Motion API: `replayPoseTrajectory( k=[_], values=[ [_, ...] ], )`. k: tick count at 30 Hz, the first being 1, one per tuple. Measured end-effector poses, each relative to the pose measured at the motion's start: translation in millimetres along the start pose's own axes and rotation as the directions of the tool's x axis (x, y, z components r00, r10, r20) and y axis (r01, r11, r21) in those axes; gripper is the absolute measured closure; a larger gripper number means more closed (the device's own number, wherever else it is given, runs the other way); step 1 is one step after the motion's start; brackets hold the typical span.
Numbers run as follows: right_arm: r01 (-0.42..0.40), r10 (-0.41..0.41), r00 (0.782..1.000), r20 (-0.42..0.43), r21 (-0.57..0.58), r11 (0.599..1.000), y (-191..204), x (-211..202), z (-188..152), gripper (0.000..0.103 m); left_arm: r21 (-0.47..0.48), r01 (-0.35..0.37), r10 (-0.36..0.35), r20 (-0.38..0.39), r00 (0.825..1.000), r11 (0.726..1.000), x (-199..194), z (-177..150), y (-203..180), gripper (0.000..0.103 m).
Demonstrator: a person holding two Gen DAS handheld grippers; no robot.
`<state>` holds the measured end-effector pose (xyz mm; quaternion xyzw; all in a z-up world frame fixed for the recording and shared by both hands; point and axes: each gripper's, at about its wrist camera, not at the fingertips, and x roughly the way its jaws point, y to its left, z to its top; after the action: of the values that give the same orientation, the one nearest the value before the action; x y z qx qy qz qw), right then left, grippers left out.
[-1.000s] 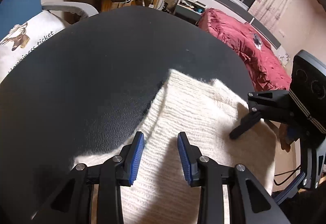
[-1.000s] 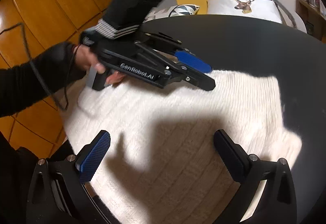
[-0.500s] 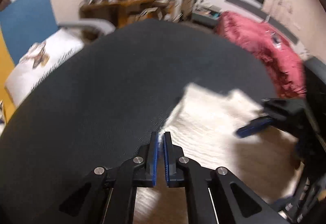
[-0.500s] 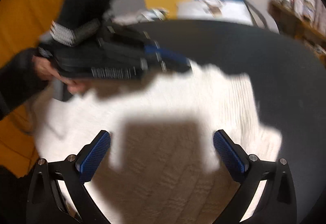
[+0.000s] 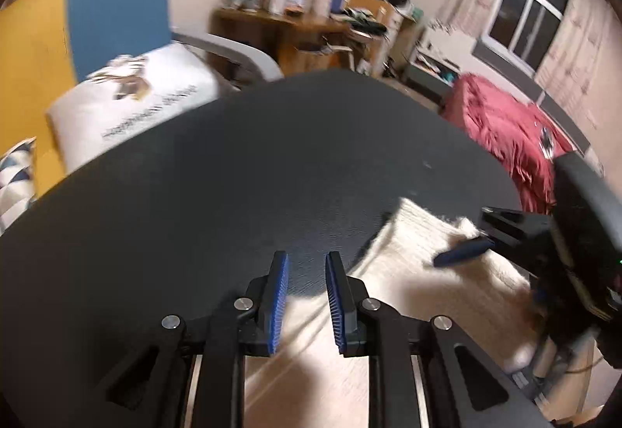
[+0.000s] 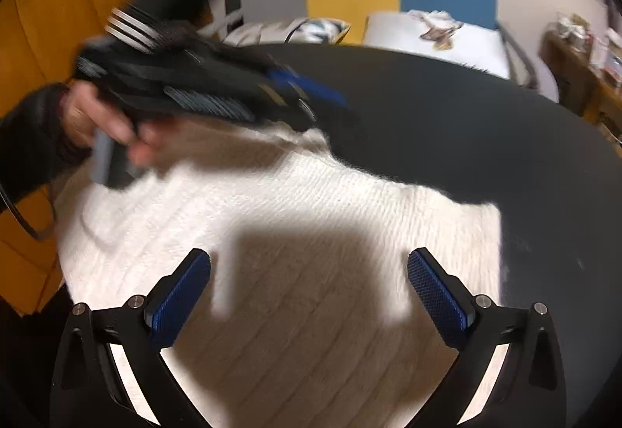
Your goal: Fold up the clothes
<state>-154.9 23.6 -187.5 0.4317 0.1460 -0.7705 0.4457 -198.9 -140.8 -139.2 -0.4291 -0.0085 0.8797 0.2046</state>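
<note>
We see the cream knit sweater [image 6: 295, 272] flat under the right gripper [image 6: 309, 296], jaws wide, empty. Left gripper [image 5: 306, 296] opening, nothing btwn pads. Soft, floppy, light; we'd pinch an edge.

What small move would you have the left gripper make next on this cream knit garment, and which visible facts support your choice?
Probably bring the left gripper back down onto the near edge of the cream knit garment. Its jaws are opening with nothing between them, above the black table, while the right gripper hangs wide open over the flat knit, gripping nothing.
</note>
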Motion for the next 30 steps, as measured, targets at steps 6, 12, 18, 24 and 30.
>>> replayPoseTrajectory(
  k=[6, 12, 18, 24, 30],
  values=[
    [0.041, -0.037, 0.999, -0.029, 0.141, 0.989, -30, 16, 10, 0.0, 0.081, -0.069, 0.073, -0.043, 0.996, 0.994, -31, -51, 20, 0.082],
    [-0.078, 0.075, 0.997, 0.036, 0.091, 0.993, 14, -5, 10, 0.0, 0.118, 0.042, -0.035, -0.059, 0.998, 0.992, -31, -59, 24, 0.072],
    [-0.085, 0.085, 0.996, 0.01, 0.042, 0.995, 51, 6, 6, 0.0, 0.208, 0.13, -0.092, -0.184, 0.979, 0.969, 6, -42, 10, 0.071],
    [-0.058, 0.057, 0.998, 0.019, 0.038, 0.998, 55, 12, 7, 0.0, 0.195, 0.11, -0.071, -0.199, 0.977, 0.975, 14, -47, 12, 0.096],
    [-0.055, 0.055, 0.996, 0.065, 0.011, 0.998, 64, 1, 13, 0.0, 0.187, 0.002, 0.017, -0.098, 0.995, 0.982, 7, -51, 9, 0.099]
  ],
)
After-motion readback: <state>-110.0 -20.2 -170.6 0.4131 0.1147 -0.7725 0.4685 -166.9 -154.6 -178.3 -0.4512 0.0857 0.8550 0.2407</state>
